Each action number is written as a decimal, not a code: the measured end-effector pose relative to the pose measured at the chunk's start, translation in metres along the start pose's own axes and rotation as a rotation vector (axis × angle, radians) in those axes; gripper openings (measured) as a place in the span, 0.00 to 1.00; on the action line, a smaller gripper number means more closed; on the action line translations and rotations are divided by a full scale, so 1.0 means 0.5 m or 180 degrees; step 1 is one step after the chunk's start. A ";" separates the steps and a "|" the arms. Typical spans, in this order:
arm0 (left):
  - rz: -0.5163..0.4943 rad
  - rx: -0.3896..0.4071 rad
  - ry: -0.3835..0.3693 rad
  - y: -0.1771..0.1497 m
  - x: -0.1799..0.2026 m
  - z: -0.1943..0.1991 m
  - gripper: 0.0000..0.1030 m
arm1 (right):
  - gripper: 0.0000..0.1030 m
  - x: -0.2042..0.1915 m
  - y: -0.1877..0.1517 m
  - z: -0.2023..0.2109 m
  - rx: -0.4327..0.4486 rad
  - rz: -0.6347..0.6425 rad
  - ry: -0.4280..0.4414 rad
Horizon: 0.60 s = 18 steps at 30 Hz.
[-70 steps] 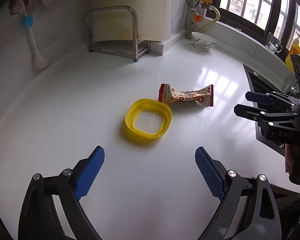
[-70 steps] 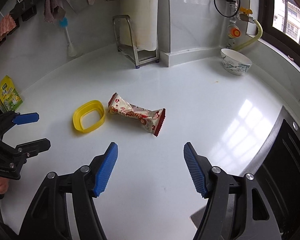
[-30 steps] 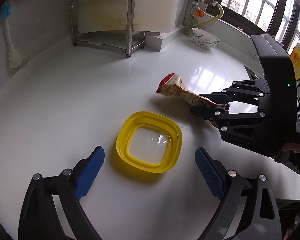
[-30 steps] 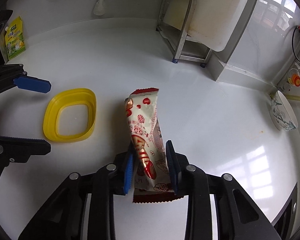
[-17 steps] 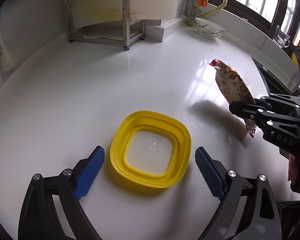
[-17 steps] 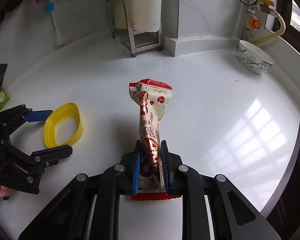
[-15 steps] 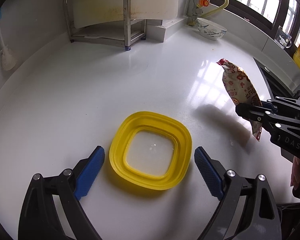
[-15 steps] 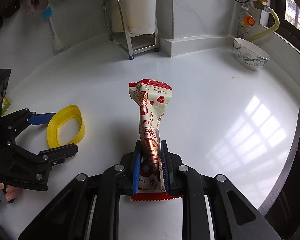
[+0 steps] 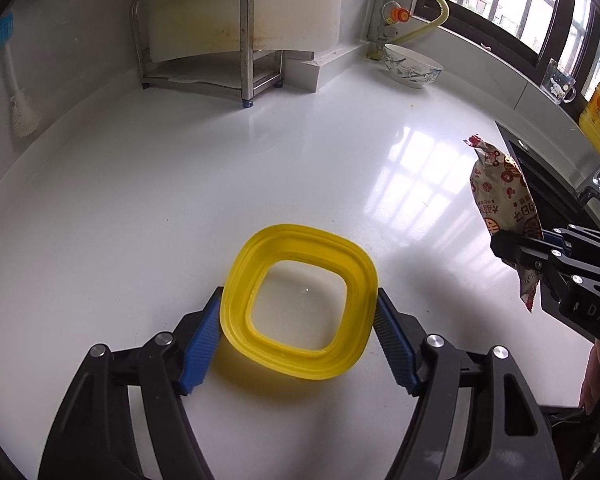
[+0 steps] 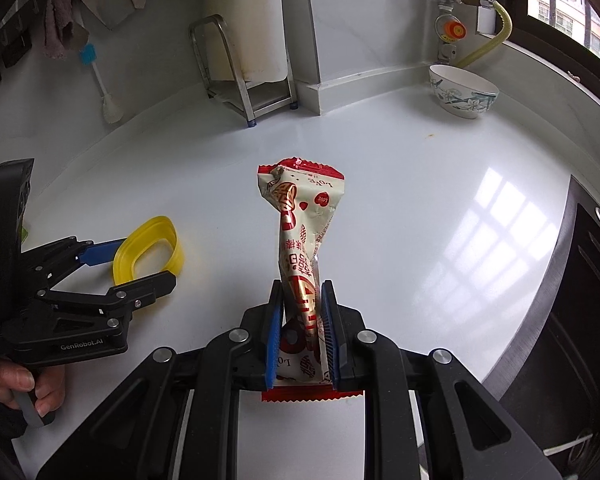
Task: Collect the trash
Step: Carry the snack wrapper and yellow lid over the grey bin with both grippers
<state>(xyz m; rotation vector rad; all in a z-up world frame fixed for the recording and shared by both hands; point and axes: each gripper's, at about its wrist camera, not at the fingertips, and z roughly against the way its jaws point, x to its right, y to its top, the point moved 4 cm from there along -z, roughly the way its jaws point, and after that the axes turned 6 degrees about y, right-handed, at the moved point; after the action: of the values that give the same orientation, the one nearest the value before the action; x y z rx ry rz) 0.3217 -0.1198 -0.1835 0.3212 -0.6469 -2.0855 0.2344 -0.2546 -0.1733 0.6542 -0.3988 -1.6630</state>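
Observation:
My left gripper (image 9: 298, 334) is shut on a yellow plastic ring (image 9: 300, 300), its blue pads pressing both sides, low over the white counter (image 9: 180, 184). The right wrist view shows the same ring (image 10: 150, 254) between the left gripper's fingers (image 10: 100, 254) at the left. My right gripper (image 10: 300, 340) is shut on a white and red snack wrapper (image 10: 302, 240) and holds it upright above the counter. The wrapper (image 9: 504, 204) also shows at the right edge of the left wrist view, in the right gripper (image 9: 540, 256).
A steel rack (image 9: 204, 52) stands at the back wall with a white board on it. A patterned bowl (image 10: 462, 96) sits at the back right near a gas valve and hose. A black sink (image 10: 588, 300) lies at the right. A brush (image 10: 100, 84) hangs at the left.
My left gripper has moved forward and closed on the yellow ring. My right gripper has kept the wrapper lifted and has drifted slightly right.

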 end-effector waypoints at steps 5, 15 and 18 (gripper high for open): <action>0.0029 0.0028 0.0011 -0.022 0.002 0.045 0.67 | 0.18 -0.011 -0.041 0.040 -0.0004 -0.0130 -0.0035; -0.0054 0.0049 -0.0042 -0.082 0.029 0.156 0.67 | 0.18 -0.051 -0.120 0.134 -0.0027 -0.0336 -0.0094; -0.0077 0.0080 -0.0091 -0.096 0.044 0.184 0.67 | 0.18 -0.062 -0.142 0.162 -0.0026 -0.0386 -0.0120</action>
<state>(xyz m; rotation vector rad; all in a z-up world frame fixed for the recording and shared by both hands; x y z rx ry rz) 0.2343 -0.0859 -0.1336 0.3151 -0.6897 -2.1100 0.1319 -0.2184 -0.1461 0.6523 -0.3855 -1.7935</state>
